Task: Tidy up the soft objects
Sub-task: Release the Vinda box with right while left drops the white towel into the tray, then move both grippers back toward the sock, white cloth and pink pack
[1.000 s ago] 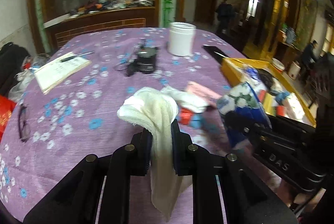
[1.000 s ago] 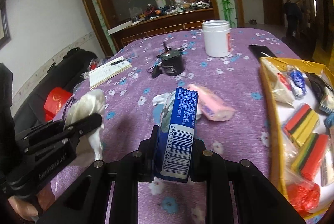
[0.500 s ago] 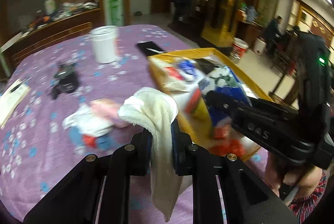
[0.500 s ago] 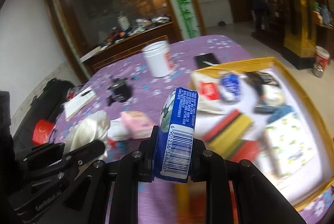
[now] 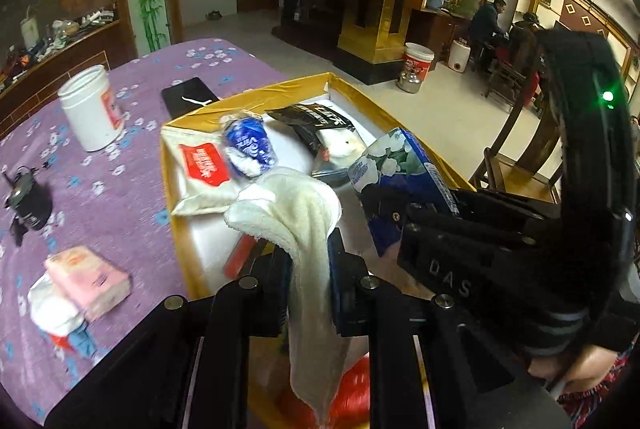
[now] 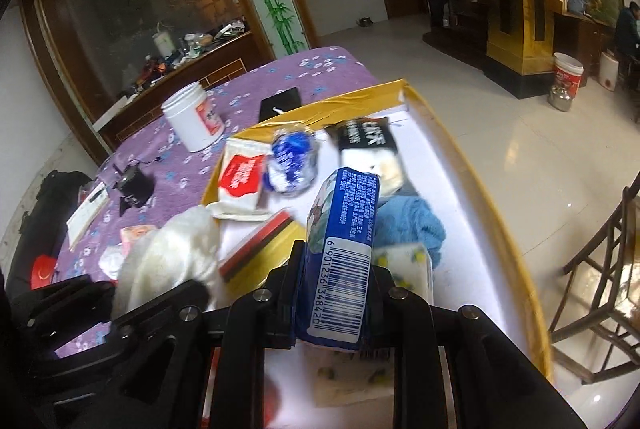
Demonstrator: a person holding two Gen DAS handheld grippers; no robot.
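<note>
My left gripper is shut on a cream-white towel that drapes over and below its fingers, above the near-left part of the gold-rimmed tray. My right gripper is shut on a blue tissue pack with a barcode, held upright over the tray. In the left wrist view the tissue pack shows to the right. The right wrist view shows the towel to the left. A pink tissue pack and a white packet lie on the purple cloth.
The tray holds a red-white wipes pack, a blue-white bag, a black packet, a blue knitted cloth and striped sponges. A white jar, a black phone and a small black device stand on the table. A wooden chair is at right.
Both grippers swung right from above the purple cloth to above the tray, each still holding its object. The pink pack and white packet stayed behind on the cloth.
</note>
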